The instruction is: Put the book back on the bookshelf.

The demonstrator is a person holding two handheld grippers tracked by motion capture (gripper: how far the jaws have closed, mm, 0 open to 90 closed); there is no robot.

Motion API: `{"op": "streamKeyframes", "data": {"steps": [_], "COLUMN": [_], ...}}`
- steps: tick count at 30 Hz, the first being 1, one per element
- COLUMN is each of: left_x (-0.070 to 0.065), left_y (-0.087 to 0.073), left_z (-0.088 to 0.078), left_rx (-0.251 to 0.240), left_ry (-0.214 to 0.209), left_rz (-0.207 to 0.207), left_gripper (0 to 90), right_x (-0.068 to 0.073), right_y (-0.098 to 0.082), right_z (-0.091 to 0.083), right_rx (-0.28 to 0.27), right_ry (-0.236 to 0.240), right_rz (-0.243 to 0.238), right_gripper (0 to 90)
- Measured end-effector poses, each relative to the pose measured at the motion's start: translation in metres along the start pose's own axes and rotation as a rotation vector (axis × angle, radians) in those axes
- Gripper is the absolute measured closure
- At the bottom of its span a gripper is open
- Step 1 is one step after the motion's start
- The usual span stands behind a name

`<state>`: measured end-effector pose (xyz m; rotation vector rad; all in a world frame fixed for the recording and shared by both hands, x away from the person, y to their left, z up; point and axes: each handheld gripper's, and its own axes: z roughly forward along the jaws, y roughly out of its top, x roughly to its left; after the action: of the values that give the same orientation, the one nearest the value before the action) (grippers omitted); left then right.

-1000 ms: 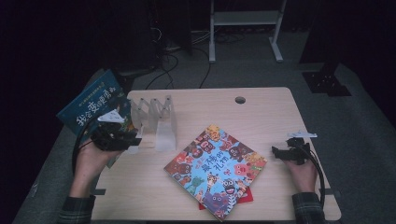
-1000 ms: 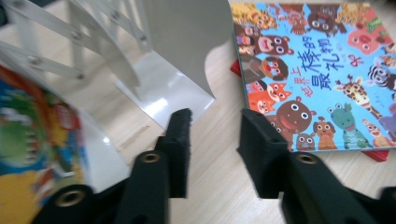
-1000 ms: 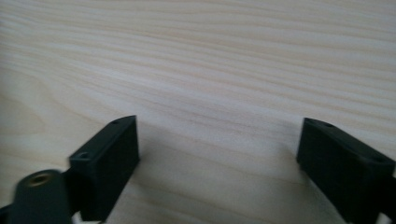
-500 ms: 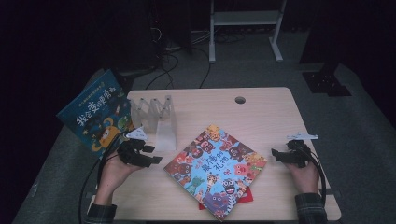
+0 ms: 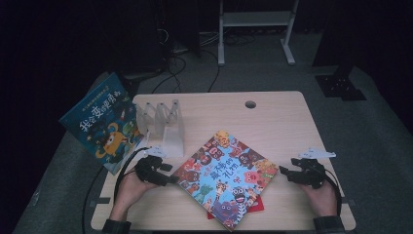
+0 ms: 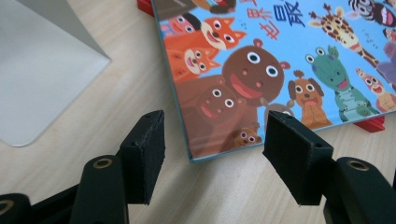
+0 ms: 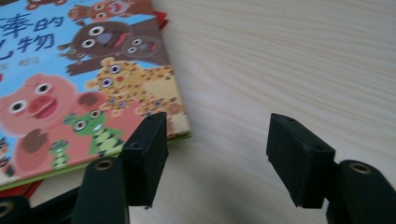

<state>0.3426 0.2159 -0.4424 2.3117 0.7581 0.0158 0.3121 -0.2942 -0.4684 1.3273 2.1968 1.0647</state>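
Lying flat and turned like a diamond at the lower middle of the high view, the animal picture book (image 5: 228,179) is resting on the pale wooden worktop (image 5: 272,122), with a red book (image 5: 257,206) peeking out from under its lower edge. The left hand-held gripper (image 5: 171,179) is sitting at the book's left corner, lower left of the frame; in the left gripper view its black jaws are standing half open with that corner (image 6: 194,156) lying between them on the wood, the pads pressing on nothing, and they have just been opening. The right hand-held gripper (image 5: 285,171) is waiting at the book's right corner, lower right of the high view. In the right gripper view its jaws are also standing part open and have just been closing; the book's corner (image 7: 180,128) is showing just above the left-hand pad, untouched as far as can be told, with bare wood in the gap between the pads. A clear acrylic book stand (image 5: 163,124) is standing left of centre in the high view, just above the left hand (image 5: 129,192). Leaning at the worktop's upper left edge, a blue book with yellow monster art (image 5: 104,124) is tilting outward
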Motion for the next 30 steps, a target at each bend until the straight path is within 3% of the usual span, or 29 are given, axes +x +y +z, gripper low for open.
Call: {"op": "streamKeyframes", "data": {"steps": [5, 7, 10, 21, 30], "left_x": [-0.001, -0.003, -0.002, -0.015, -0.025], "left_y": [-0.002, -0.003, -0.006, -0.012, -0.016], "left_z": [0.009, 0.013, 0.013, 0.012, 0.012], "left_rx": [0.022, 0.032, 0.035, 0.046, 0.046], "left_ry": [-0.034, -0.030, -0.038, -0.081, -0.118], "left_rz": [0.003, 0.001, -0.018, -0.019, -0.025], "left_gripper": [39.1, 39.5, 40.3, 41.2, 40.3], "right_x": [0.008, 0.010, 0.012, 0.010, 0.002], "right_y": [-0.001, -0.001, 0.000, 0.013, 0.028], "right_z": [0.001, 0.004, 0.009, 0.026, 0.048], "right_rx": [0.010, 0.021, 0.044, 0.040, 0.032], "right_ry": [0.042, 0.059, 0.073, 0.055, 0.046], "right_rz": [-0.021, -0.028, -0.043, -0.083, -0.058], "right_gripper": [48.6, 51.4, 52.1, 52.2, 49.9]}}
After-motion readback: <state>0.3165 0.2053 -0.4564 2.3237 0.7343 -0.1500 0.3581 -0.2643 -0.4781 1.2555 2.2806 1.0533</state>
